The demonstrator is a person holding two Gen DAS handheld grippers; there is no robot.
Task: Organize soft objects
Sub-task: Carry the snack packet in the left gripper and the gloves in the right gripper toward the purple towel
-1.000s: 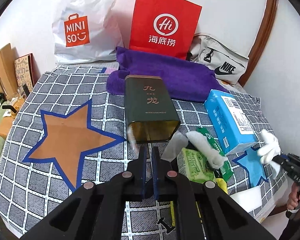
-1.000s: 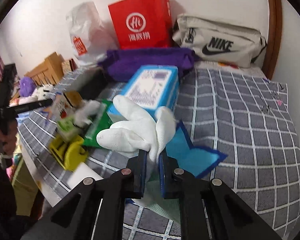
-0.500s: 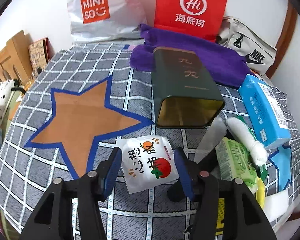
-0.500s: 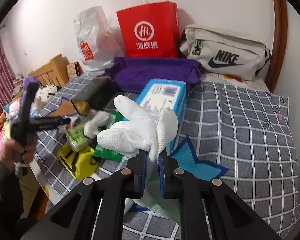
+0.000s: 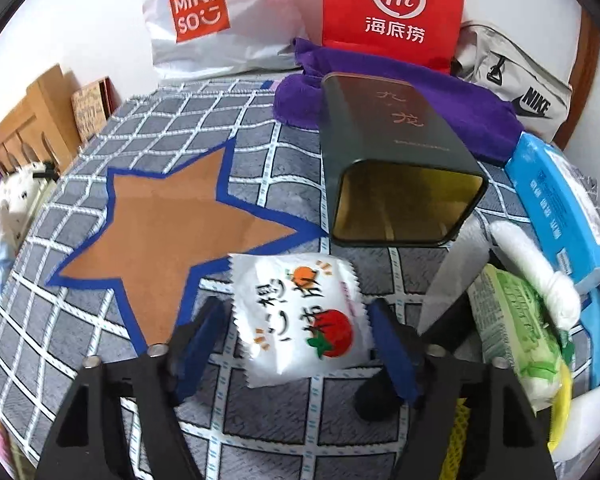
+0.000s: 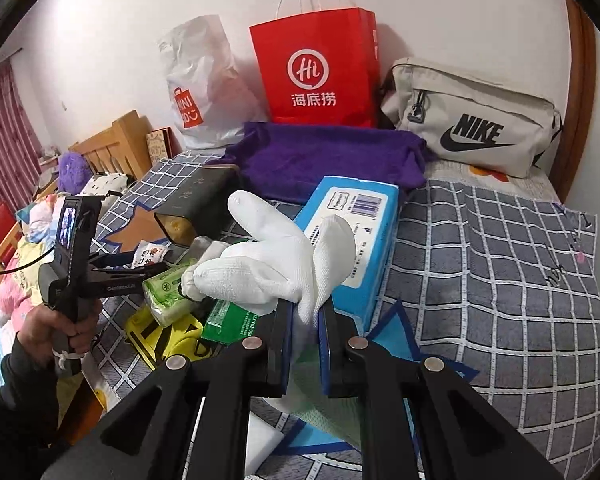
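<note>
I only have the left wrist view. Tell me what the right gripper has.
Observer: The right gripper is shut on a white glove.
Operator: Give me where the glove hangs.
Observer: Raised in front of the blue tissue pack, its fingers pointing toward the picture's left.
Operator: Say what lies under it.
Observer: A blue star patch on the checked blanket, with something pale green and cloth-like on it.
</note>
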